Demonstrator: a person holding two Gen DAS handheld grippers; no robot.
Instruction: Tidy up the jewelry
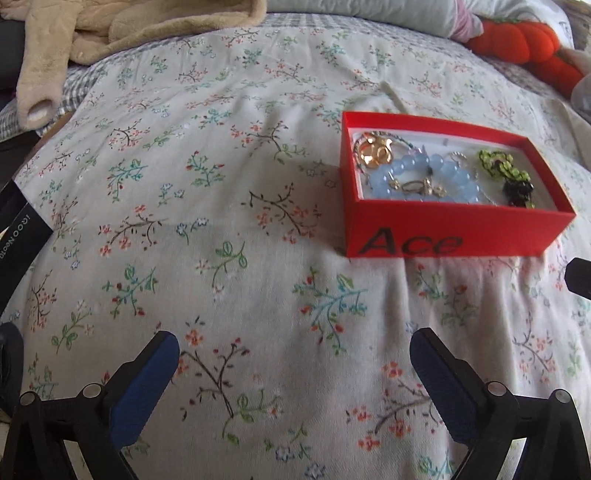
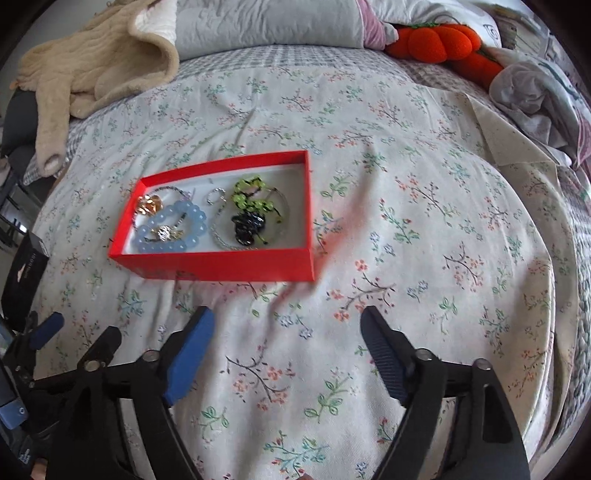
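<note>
A red open box [image 1: 443, 236] marked "Ace" sits on the floral bedspread; it also shows in the right wrist view [image 2: 221, 264]. Inside lie a blue bead bracelet [image 1: 417, 173] [image 2: 173, 230], gold pieces [image 1: 375, 151] [image 2: 149, 205], a green and black beaded piece [image 1: 506, 173] [image 2: 251, 210] and thin silver chains [image 2: 218, 195]. My left gripper [image 1: 295, 369] is open and empty, below and left of the box. My right gripper [image 2: 288, 343] is open and empty, just in front of the box's near right corner.
A beige fleece garment [image 1: 110, 33] [image 2: 92, 66] lies at the back left. An orange plush [image 1: 524, 40] [image 2: 439, 40] and pillows lie at the back right. A black box [image 1: 22, 236] [image 2: 26, 280] stands at the left edge. Floral bedspread [image 2: 424, 221] spreads right of the box.
</note>
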